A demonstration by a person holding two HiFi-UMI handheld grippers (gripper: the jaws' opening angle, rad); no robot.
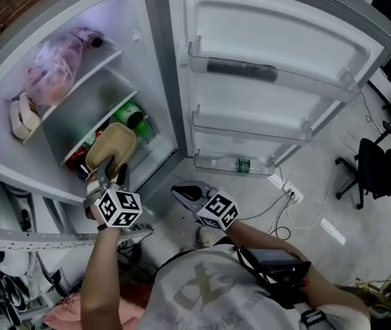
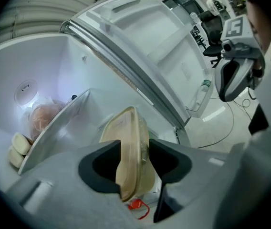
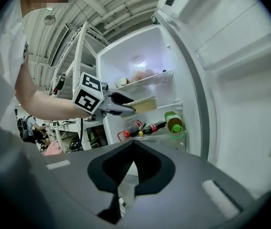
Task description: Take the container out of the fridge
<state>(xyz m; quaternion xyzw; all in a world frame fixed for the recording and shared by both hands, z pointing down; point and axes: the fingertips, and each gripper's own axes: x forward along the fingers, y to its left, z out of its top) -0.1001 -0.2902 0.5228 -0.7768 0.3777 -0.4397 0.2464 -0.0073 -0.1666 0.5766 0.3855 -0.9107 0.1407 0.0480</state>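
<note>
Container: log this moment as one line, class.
left gripper: shut on container | right gripper: shut, empty | fridge: open

The container [image 1: 113, 145] is tan and the fridge [image 1: 264, 74] white inside. The bottle [image 1: 131, 115] is green. The left gripper [image 1: 108, 170] bears black-and-white square markers.

The container [image 1: 113, 146] partly covers the bottles [image 1: 80, 161] on the lower shelf. What the cloudy bag [image 1: 56, 64] holds cannot be told. The label of the door bottle [image 1: 243, 165] is too small to read.
</note>
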